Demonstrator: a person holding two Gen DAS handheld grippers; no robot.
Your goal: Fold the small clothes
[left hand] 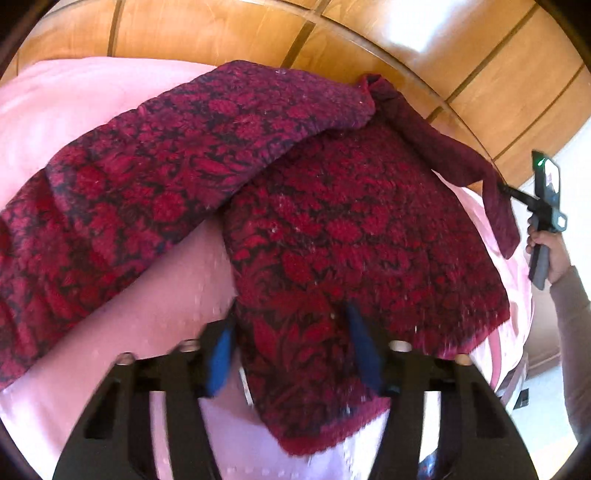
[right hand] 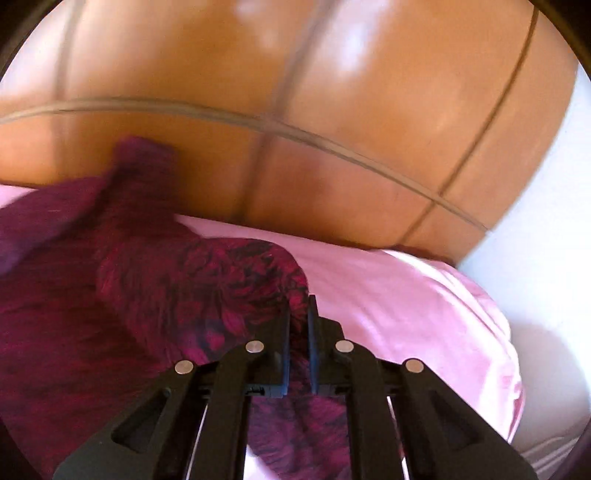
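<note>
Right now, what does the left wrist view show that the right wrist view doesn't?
Only the left wrist view shows the person's hand on the right gripper's handle, and the open left gripper around the garment's near edge. Only the right wrist view shows the right gripper close up, shut on a fold. Both show the red patterned garment, pink sheet and wooden headboard.

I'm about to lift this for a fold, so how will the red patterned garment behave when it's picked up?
Probably floppy: the red patterned garment droops from the right tool, which pinches one end. It looks thick and fuzzy, so likely grippy rather than slippery on the pink sheet. The left tool straddles a corner, fingers apart; the hem may sag when raised.
</note>
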